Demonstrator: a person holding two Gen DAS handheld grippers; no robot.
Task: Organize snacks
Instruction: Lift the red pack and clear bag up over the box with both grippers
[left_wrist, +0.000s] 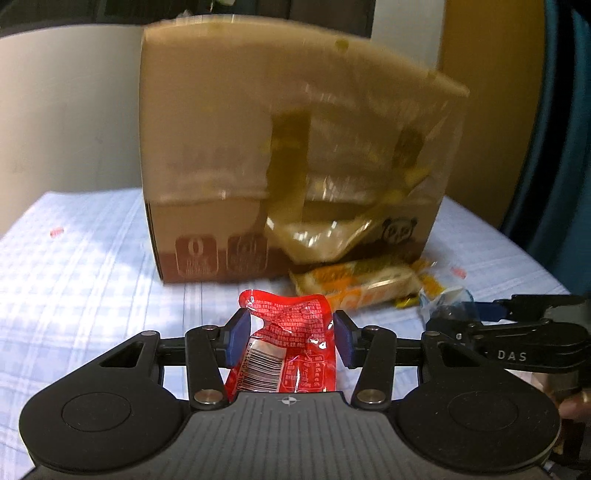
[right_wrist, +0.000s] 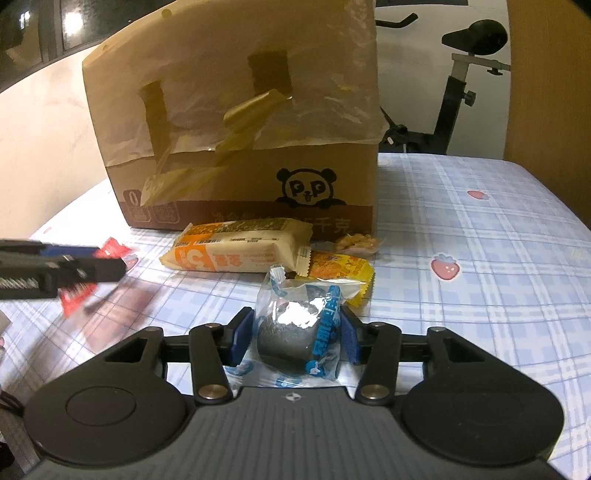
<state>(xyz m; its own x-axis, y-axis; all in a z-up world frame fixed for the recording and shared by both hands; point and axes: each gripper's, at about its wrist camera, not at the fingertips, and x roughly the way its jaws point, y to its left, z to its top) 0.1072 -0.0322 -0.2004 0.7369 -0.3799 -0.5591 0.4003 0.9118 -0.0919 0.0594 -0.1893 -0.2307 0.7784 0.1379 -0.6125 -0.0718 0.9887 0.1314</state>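
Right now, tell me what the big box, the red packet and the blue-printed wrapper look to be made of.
Box: brown corrugated cardboard by its look, matte, with peeling glossy tape and printed ink.
Red packet: thin plastic film, glossy; it crinkles and glints, barcode label on it.
Blue-printed wrapper: clear plastic film, shiny with glare, around a dark rounded snack; what that is I cannot tell.

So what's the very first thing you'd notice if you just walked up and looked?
The big cardboard box with a panda face, standing at the back of the checked cloth. Next, the bright red packet held in the left tool and the clear packet with a dark round snack in the right tool. An orange-and-cream snack pack lies just in front of the box.
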